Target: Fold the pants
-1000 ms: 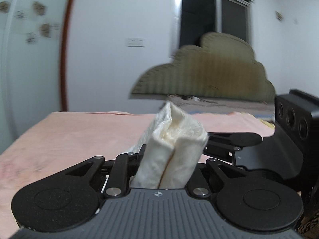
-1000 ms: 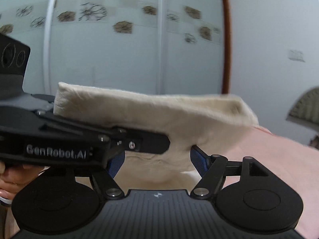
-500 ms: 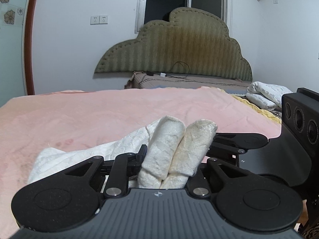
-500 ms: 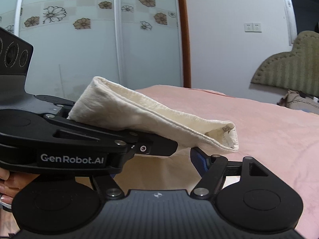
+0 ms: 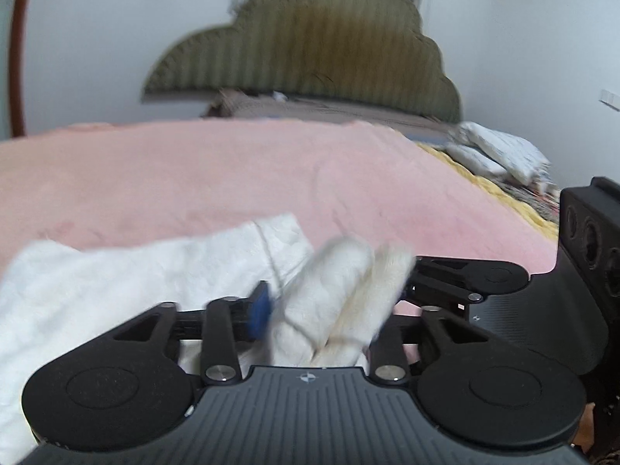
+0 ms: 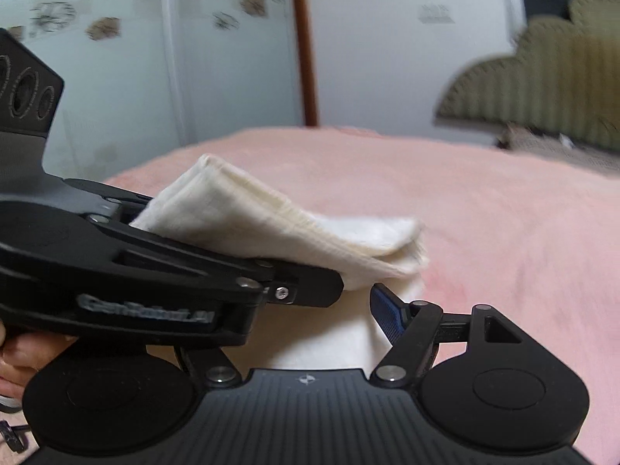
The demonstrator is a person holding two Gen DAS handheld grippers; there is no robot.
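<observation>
The cream-white pants [image 5: 116, 283] lie on the pink bedspread [image 5: 232, 178], partly spread to the left. In the left wrist view a bunched double fold [image 5: 341, 294] stands between the fingers of my left gripper [image 5: 329, 310]; the blue left pad [image 5: 259, 312] stands off the cloth, so the jaws look partly open. My right gripper shows at the right [image 5: 465, 283]. In the right wrist view the folded edge of the pants [image 6: 279, 232] drapes over my left gripper [image 6: 193, 271]. My right gripper [image 6: 348, 302] is open, its blue pad [image 6: 387, 312] clear of the cloth.
An olive scalloped headboard [image 5: 329, 50] stands beyond the bed. White pillows [image 5: 500, 151] and a yellow blanket [image 5: 503, 193] lie at the far right. A flowered wardrobe door [image 6: 135, 58] and a brown door frame [image 6: 304, 42] are behind the bed.
Both grippers have come down toward the bedspread with the pants. The left gripper's jaws have widened, its blue pad now off the fold. More of the pants lie spread on the bed.
</observation>
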